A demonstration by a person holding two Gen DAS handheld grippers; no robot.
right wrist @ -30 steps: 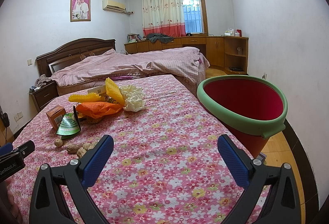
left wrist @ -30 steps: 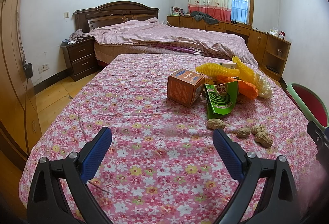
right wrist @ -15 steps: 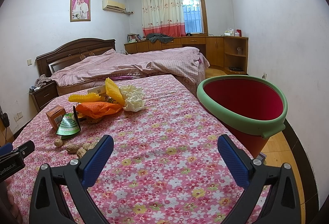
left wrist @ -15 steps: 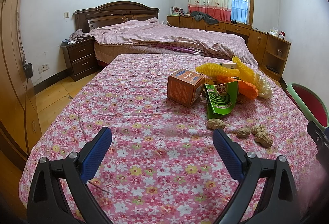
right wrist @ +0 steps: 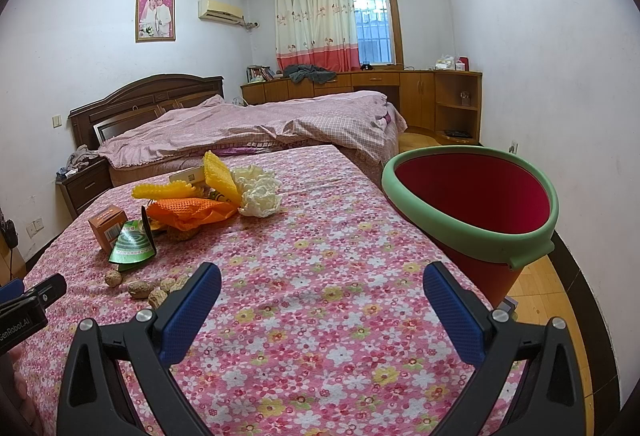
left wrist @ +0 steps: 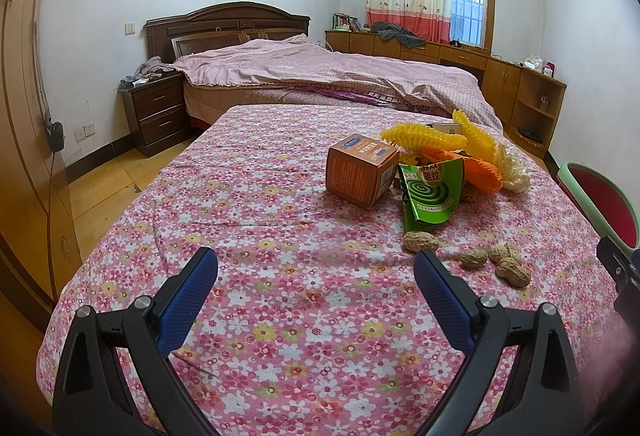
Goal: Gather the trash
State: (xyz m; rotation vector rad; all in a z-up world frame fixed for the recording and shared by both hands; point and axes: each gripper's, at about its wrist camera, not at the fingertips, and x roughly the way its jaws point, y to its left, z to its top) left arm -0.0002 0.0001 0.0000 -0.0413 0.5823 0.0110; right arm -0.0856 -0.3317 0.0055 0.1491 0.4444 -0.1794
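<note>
Trash lies on a pink floral cloth [left wrist: 280, 276]: an orange carton [left wrist: 360, 170], a green mosquito-coil packet [left wrist: 432, 196], yellow foam nets [left wrist: 424, 138], an orange net [left wrist: 480, 172], a white net [left wrist: 514, 172] and several peanuts [left wrist: 420, 242]. My left gripper [left wrist: 316, 264] is open and empty, short of the peanuts. My right gripper [right wrist: 322, 280] is open and empty over the cloth; the trash pile [right wrist: 192, 212] lies to its far left. A red bin with a green rim [right wrist: 472, 232] stands at the cloth's right edge.
A bed with a pink cover [left wrist: 320, 76] stands behind the cloth. A nightstand [left wrist: 156, 112] is at the left and wooden cabinets [left wrist: 520, 92] line the far right wall. Wood floor [left wrist: 100, 188] shows on the left. The left gripper's body [right wrist: 24, 304] shows in the right wrist view.
</note>
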